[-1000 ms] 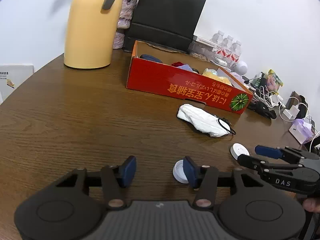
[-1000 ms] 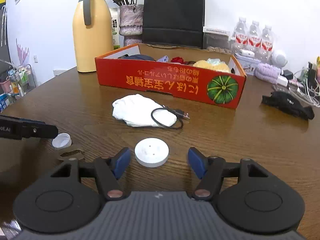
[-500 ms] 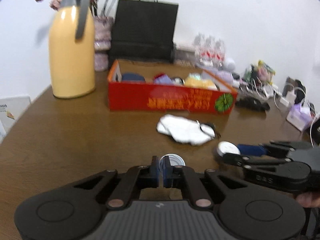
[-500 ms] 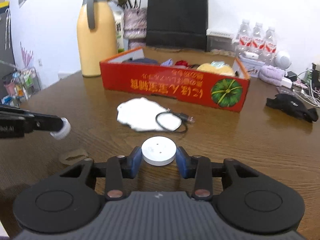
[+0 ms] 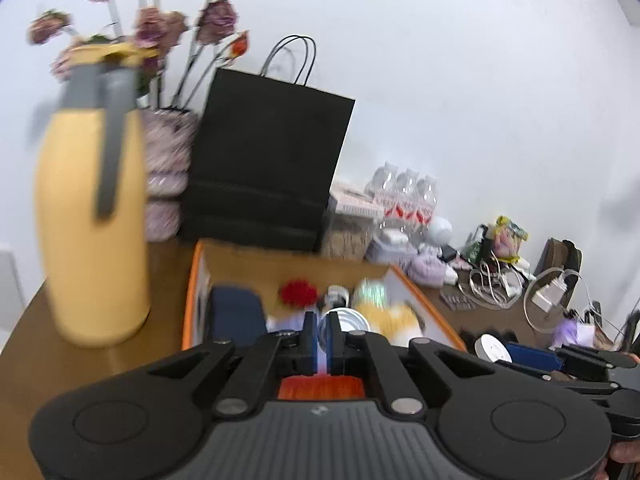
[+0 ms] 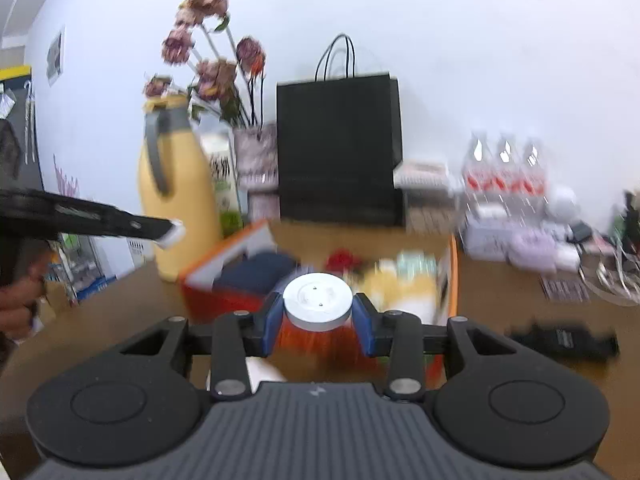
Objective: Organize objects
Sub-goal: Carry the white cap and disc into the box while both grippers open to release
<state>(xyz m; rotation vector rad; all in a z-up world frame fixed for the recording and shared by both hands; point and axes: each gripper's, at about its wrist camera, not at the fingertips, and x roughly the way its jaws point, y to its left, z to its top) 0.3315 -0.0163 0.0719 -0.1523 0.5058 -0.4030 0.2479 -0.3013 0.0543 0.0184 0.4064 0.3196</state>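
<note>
My left gripper (image 5: pixel 320 336) is shut on a small white bottle cap (image 5: pixel 346 320), held by its edge above the near wall of the red cardboard box (image 5: pixel 320 388). The cap also shows at the left gripper's tip in the right wrist view (image 6: pixel 172 234). My right gripper (image 6: pixel 318 314) is shut on a white round puck (image 6: pixel 318 294), held in the air just in front of the box (image 6: pixel 224 300). The puck shows in the left wrist view (image 5: pixel 494 348) too. The box holds a dark blue item (image 5: pixel 236 314), a red item (image 5: pixel 298 292) and a yellow item (image 5: pixel 392 318).
A yellow thermos jug (image 5: pixel 92 232) stands left of the box. A vase of dried flowers (image 5: pixel 166 172) and a black paper bag (image 5: pixel 264 160) stand behind it. Water bottles (image 5: pixel 406 196), chargers and cables (image 5: pixel 496 280) crowd the right. A black strap (image 6: pixel 560 340) lies on the table at right.
Both grippers have risen from the table and moved toward the box, each carrying its object. The views now look over the box rim.
</note>
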